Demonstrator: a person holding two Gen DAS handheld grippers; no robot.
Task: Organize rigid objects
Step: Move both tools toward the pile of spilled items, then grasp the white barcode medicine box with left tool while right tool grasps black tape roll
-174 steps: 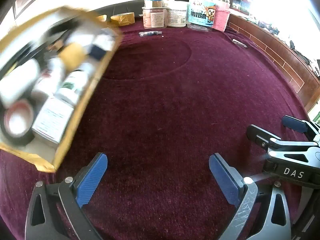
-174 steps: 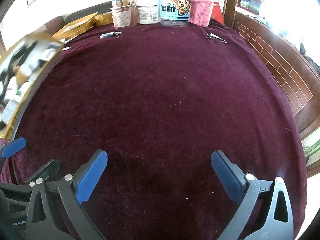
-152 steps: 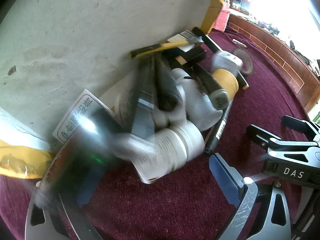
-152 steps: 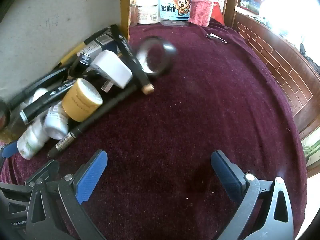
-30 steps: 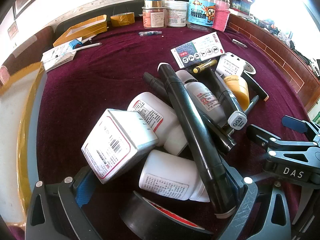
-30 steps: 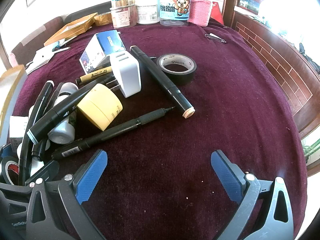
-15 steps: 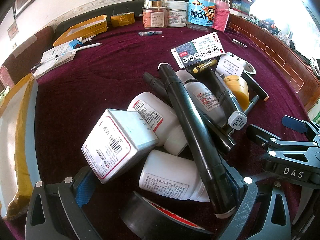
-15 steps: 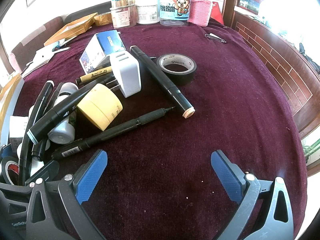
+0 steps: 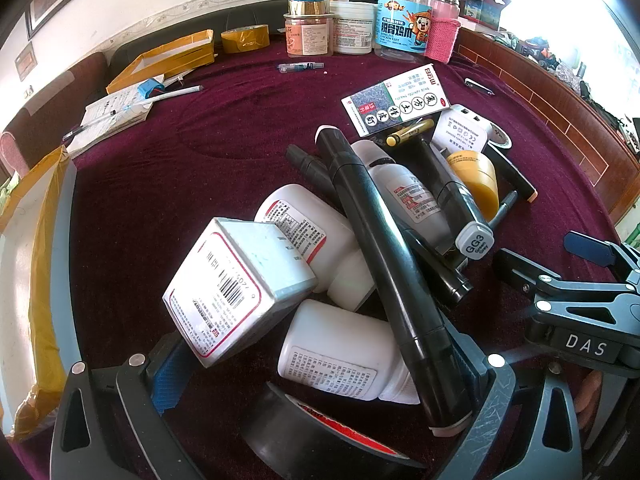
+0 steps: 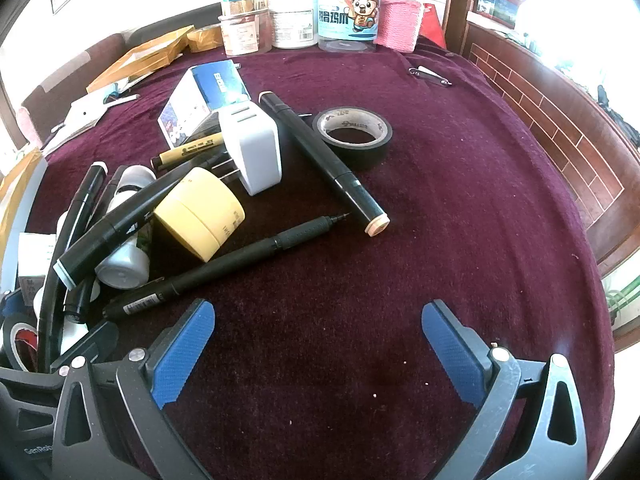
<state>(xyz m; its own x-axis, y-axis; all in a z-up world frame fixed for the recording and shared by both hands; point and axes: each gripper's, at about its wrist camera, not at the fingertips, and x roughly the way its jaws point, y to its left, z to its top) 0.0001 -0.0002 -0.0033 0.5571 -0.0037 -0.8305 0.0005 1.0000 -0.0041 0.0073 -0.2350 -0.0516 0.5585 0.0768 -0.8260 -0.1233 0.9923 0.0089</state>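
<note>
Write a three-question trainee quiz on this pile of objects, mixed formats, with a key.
1. True or false: the white plug adapter touches the long black marker with the peach end cap.
2. Multiple choice: the black roll of tape with the grey inner ring is
A. standing on edge
B. lying flat on the maroon tablecloth
C. held by the fingers of the right gripper
3. Fill in: the yellow round jar lies on its ____.

Key:
1. True; they lie side by side in contact.
2. B; the right gripper's fingers are spread with only cloth between them.
3. Side.
</note>
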